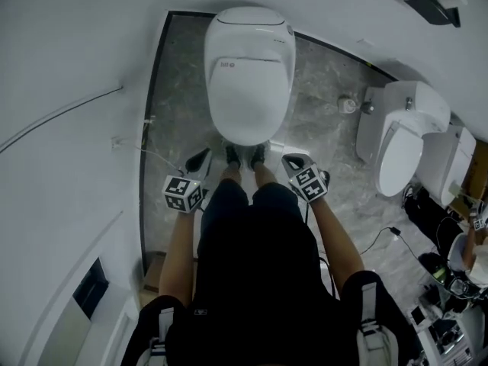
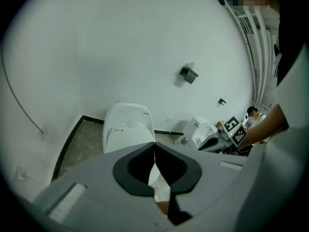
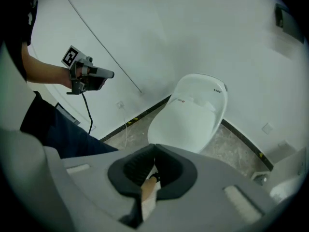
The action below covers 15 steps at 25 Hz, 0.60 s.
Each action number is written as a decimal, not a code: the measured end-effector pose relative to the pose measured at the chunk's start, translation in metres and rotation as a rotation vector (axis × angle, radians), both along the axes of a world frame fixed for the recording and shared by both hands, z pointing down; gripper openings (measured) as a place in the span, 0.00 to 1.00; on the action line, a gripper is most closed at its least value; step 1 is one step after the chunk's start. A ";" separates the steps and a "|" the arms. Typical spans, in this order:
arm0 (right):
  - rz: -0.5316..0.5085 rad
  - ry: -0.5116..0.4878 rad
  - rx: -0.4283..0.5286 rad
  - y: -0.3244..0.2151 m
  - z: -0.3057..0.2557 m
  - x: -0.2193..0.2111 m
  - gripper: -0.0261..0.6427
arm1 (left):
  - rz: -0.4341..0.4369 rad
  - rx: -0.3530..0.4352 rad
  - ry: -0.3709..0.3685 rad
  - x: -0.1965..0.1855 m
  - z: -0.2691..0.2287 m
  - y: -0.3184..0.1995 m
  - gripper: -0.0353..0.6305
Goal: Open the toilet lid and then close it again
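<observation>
The white toilet [image 1: 248,75] stands against the wall with its lid [image 1: 250,90] down. I stand just in front of its bowl, feet on the floor. My left gripper [image 1: 201,159] hangs to the left of my legs, short of the bowl's front, jaws shut and empty. My right gripper [image 1: 292,162] hangs level with it on the right, also shut with nothing in it. In the left gripper view the toilet [image 2: 127,128] lies beyond the shut left gripper [image 2: 154,144]. In the right gripper view the lid [image 3: 190,120] lies beyond the shut right gripper [image 3: 154,148].
A second white toilet [image 1: 404,139] stands to the right, with a small round fitting [image 1: 347,104] on the marble floor between them. A thin cable [image 1: 160,156] runs along the floor by the left wall. Gear and cables [image 1: 446,280] crowd the lower right.
</observation>
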State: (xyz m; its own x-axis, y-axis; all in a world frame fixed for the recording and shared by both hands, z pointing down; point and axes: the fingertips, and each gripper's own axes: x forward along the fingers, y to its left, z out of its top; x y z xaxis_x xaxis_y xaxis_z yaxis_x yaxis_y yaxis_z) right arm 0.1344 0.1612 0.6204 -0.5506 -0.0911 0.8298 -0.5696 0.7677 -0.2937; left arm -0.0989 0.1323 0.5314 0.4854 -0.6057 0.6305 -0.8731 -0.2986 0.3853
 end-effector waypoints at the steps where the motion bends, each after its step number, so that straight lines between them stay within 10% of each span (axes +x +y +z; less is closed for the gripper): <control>1: -0.002 0.005 -0.008 -0.001 0.009 -0.002 0.04 | -0.001 -0.024 0.009 -0.001 0.013 0.001 0.07; 15: 0.094 0.014 -0.073 -0.023 0.120 -0.053 0.04 | 0.168 -0.168 -0.002 -0.008 0.163 -0.018 0.07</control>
